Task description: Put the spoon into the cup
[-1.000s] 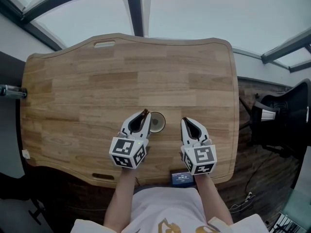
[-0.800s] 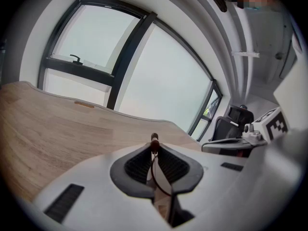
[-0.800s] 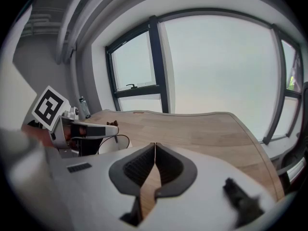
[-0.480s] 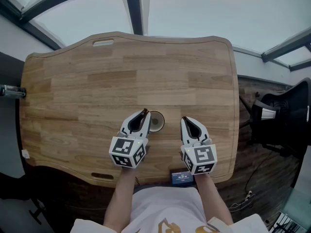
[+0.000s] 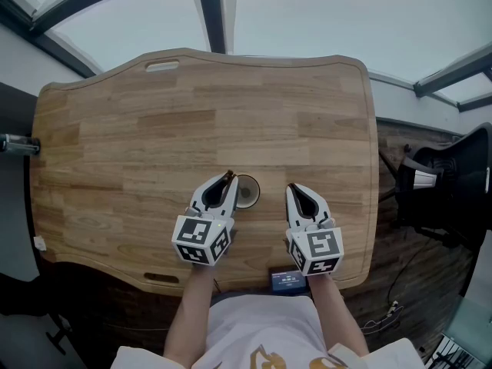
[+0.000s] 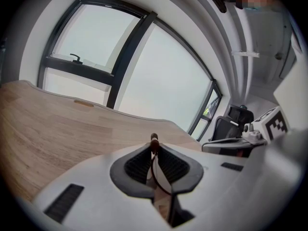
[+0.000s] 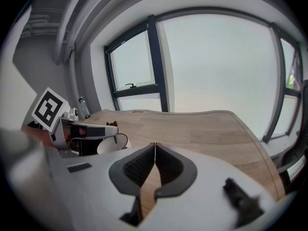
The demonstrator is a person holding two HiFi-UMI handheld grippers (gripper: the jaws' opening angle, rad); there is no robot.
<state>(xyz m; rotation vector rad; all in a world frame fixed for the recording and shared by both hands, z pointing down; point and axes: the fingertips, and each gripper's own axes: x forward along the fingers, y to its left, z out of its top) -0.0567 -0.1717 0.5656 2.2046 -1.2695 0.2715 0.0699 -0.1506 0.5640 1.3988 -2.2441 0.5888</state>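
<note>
Wooden table [image 5: 115,129] beneath large windows. The left gripper [image 5: 227,178] is clamped on the spoon [image 6: 154,141], whose brown tip juts past the jaws, just left of the cup [image 5: 249,194]. The right gripper [image 5: 294,189] is closed on nothing. Recommended: centre the spoon over the cup's mouth, lower it, then release. Of the 2 spoon ends, the bowl is hidden, and the cup's left side is covered.

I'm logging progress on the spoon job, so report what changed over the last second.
Nothing visibly changed. The left claw stays shut on the spoon next to the cup. The right claw stays shut and empty on the cup's other side, and the cup has not shifted on the wooden table.
</note>
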